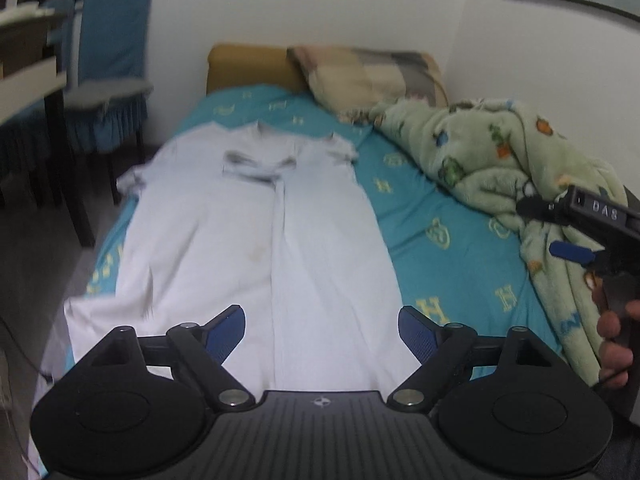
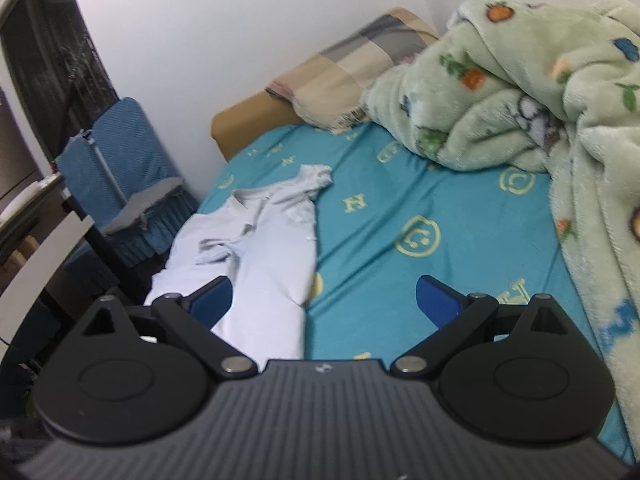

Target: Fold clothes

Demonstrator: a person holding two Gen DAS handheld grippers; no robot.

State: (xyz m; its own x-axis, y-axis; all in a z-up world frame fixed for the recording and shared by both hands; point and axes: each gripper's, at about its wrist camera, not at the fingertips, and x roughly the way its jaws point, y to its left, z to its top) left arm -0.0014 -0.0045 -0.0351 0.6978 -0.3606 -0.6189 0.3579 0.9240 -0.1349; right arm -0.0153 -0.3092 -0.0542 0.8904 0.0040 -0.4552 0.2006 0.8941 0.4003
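Presently | left gripper (image 1: 321, 330): jaws spread, empty, above shirt hem | right gripper (image 2: 324, 300): jaws spread, empty | white shirt (image 1: 256, 236): flat on teal bed sheet (image 1: 448, 240), collar far | green blanket (image 1: 516, 160): bunched right | pillow (image 1: 372, 76): bedhead

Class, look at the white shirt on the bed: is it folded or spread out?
Spread out. The white shirt lies flat and full length on the teal sheet, collar far, one sleeve out; no folds made yet.
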